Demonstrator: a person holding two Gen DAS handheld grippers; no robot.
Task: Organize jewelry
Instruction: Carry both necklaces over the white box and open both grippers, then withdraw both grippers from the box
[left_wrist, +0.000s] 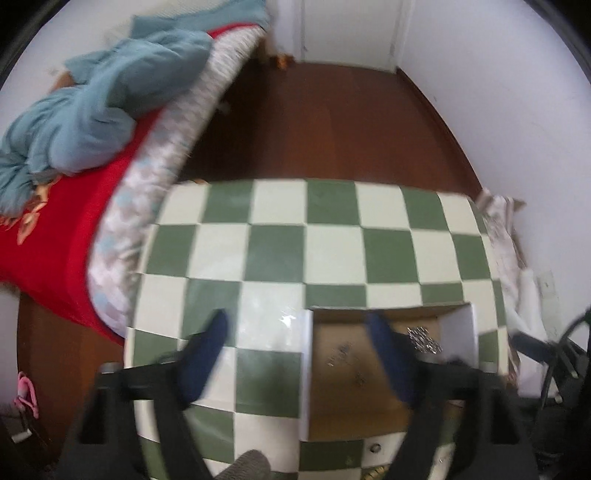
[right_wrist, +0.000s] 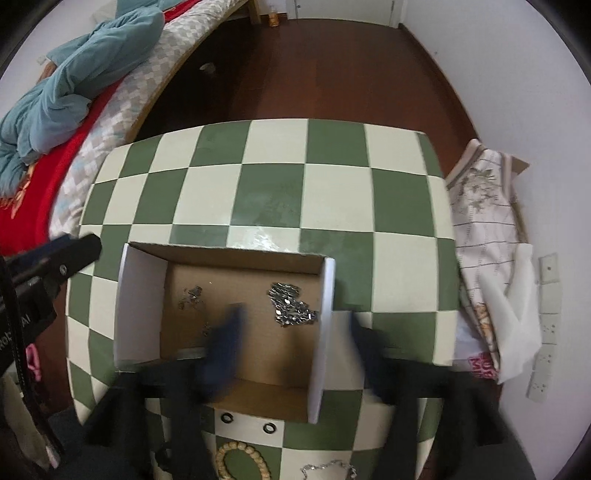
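Right wrist view: we are hovering our right tongs (right_wrist: 295, 332) spread apart, empty, over the cardboard box (right_wrist: 236, 273) on the checkered counter (right_wrist: 332, 184) — a silver chain (right_wrist: 291, 304) is lying inside between the fingers. Our left tongs (left_wrist: 299, 350) are gaping too — one finger over the box.

One box (right_wrist: 236, 280), two rings (right_wrist: 226, 418), one bead loop (right_wrist: 242, 461)

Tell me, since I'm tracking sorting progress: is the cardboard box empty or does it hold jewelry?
Not empty. The cardboard box holds a silver chain pile near its right wall and a few small pieces on its left floor.
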